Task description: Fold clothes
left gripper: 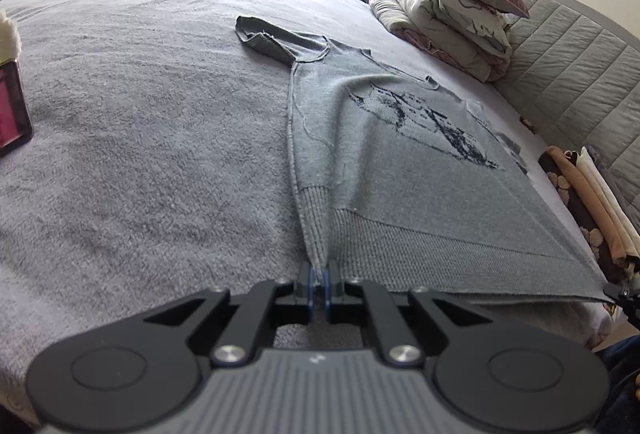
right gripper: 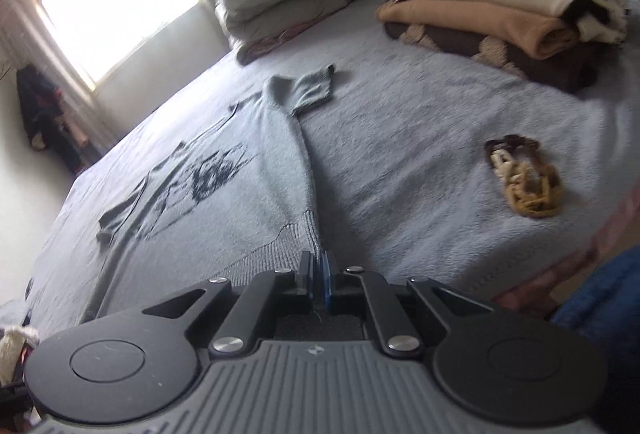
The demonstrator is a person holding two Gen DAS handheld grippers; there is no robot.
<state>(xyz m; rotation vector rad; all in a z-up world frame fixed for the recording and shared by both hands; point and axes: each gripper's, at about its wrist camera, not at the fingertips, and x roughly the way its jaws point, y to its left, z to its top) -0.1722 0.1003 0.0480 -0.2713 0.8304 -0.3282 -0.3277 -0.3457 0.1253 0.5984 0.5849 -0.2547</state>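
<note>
A grey knitted sweater (left gripper: 404, 162) with a dark printed picture lies spread on the bed, one short sleeve at the far end. In the left wrist view my left gripper (left gripper: 319, 274) is shut on the ribbed hem at its near left corner, and the cloth rises in a ridge up to the jaws. The right wrist view shows the same sweater (right gripper: 240, 202) from the other side. There my right gripper (right gripper: 318, 274) is shut on the hem at the near right corner. The hem hangs stretched between the two grippers.
The bed (left gripper: 140, 114) is covered with a grey fleece blanket. A stack of folded bedding with a pink pillow (left gripper: 448, 14) sits at the headboard. Folded clothes (right gripper: 504, 14) lie at the far right, and a knotted brown and cream cord (right gripper: 524, 182) beside them. A dark red box (left gripper: 12, 106) stands at left.
</note>
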